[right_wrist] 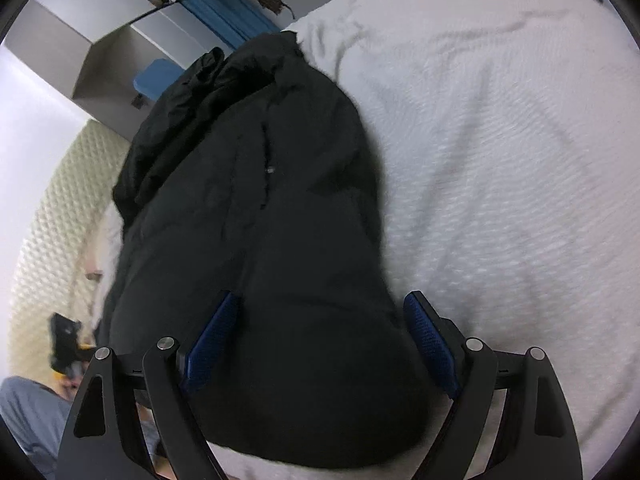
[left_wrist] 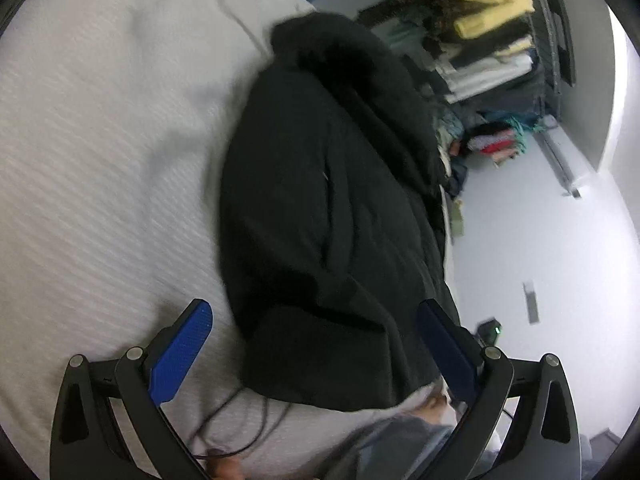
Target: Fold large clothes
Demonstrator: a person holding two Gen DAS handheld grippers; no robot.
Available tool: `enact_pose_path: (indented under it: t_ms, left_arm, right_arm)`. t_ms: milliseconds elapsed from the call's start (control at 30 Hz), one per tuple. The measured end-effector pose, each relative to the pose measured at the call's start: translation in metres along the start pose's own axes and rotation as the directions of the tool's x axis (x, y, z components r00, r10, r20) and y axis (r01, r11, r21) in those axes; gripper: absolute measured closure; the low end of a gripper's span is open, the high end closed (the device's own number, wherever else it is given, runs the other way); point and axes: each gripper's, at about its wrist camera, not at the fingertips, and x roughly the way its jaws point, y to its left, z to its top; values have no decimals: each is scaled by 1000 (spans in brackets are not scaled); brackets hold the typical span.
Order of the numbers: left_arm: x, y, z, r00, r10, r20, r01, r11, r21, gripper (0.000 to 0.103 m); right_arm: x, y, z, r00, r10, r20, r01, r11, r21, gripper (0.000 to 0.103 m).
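Observation:
A big black padded coat [left_wrist: 320, 200] with a furry collar lies lengthwise on the white textured bed cover [left_wrist: 100, 160], close to the bed's edge. My left gripper [left_wrist: 314, 308] is open over its near end, with one finger above the bare cover and the other at the coat's far side. In the right wrist view the same coat [right_wrist: 260, 220] stretches away from me across the bed [right_wrist: 500, 160]. My right gripper [right_wrist: 320, 300] stands wide, and the coat's bulky near end fills the gap between its blue pads [right_wrist: 430, 344] without a visible squeeze.
Wire shelves stacked with folded clothes [left_wrist: 488, 40] stand beyond the bed, across pale floor [left_wrist: 540, 240]. A thin black cable [left_wrist: 240, 420] lies on the cover near me. A person's grey trouser leg [right_wrist: 28, 412], a foam mat [right_wrist: 52, 220] and a grey cabinet [right_wrist: 108, 64] are beside the bed.

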Motion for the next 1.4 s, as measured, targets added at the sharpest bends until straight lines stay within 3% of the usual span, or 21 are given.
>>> enact_pose_path:
  t_ms: [100, 133, 200, 267, 400, 500, 567, 600, 700, 767, 800, 833, 867, 900, 1000, 1067, 1133, 1400]
  left_arm:
    - [14, -9, -6, 999, -42, -33, 43, 999, 21, 2]
    - [16, -11, -6, 999, -27, -35, 28, 999, 31, 2]
    - [24, -11, -3, 999, 31, -39, -29, 998, 49, 2]
    - [36, -6, -1, 993, 100, -61, -97, 994, 43, 1]
    - [54, -13, -2, 967, 246, -63, -239, 966, 96, 0]
    - [65, -19, -6, 949, 309, -63, -301, 946, 120, 0]
    - [66, -21, -6, 962, 261, -83, -251, 961, 112, 2]
    - [69, -22, -7, 977, 182, -115, -172, 981, 94, 2]
    - [73, -21, -10, 989, 81, -122, -77, 996, 36, 2]
    - [68, -13, -6, 994, 25, -103, -28, 999, -23, 12]
    - [65, -8, -6, 996, 3, -95, -8, 998, -57, 19]
    - [63, -3, -6, 996, -27, -84, 18, 995, -101, 36]
    - [61, 3, -5, 995, -70, -78, 57, 986, -155, 47]
    - [58, 5, -5, 993, -89, -72, 75, 980, -185, 51]
    - [51, -4, -10, 996, -69, -62, 58, 984, -168, 71]
    - [40, -16, -12, 997, -72, -37, 66, 987, -149, 82]
    - [25, -34, -7, 996, -90, 7, 90, 989, -121, 85]
    - [-64, -86, 23, 972, -178, 155, 188, 981, -54, 89]
  right_arm:
    - [1, 12, 1, 999, 32, 3, -32, 999, -27, 18]
    - [0, 16, 2, 999, 45, 7, -45, 998, -33, 18]
    - [-6, 26, 4, 996, 86, 25, -84, 995, -61, 18]
    - [-7, 30, 4, 997, 77, 25, -75, 994, -81, 18]
    - [7, 20, -2, 1000, -1, -28, -1, 999, -52, 18]
    - [10, 18, -6, 999, 24, -43, -25, 999, -36, 18]
    - [8, 22, -6, 996, 73, -41, -75, 996, -41, 18]
    - [7, 25, -6, 994, 104, -41, -106, 993, -44, 18]
    - [2, 37, -8, 985, 174, -19, -175, 983, -55, 18]
    - [-2, 44, -9, 980, 197, 4, -196, 978, -70, 21]
    - [-3, 45, -9, 982, 188, 8, -187, 980, -70, 31]
    - [-1, 45, -9, 987, 162, 1, -161, 986, -52, 39]
    - [-1, 45, -9, 987, 162, 1, -161, 986, -52, 59]
    - [-1, 44, -9, 989, 149, 0, -148, 988, -41, 74]
    - [-7, 56, -4, 991, 133, 17, -131, 989, -64, 86]
    - [-18, 69, 2, 989, 135, 52, -130, 987, -91, 88]
    - [-37, 83, 7, 985, 132, 114, -119, 986, -114, 89]
    - [-97, 131, 34, 943, 215, 255, -177, 970, -165, 90]
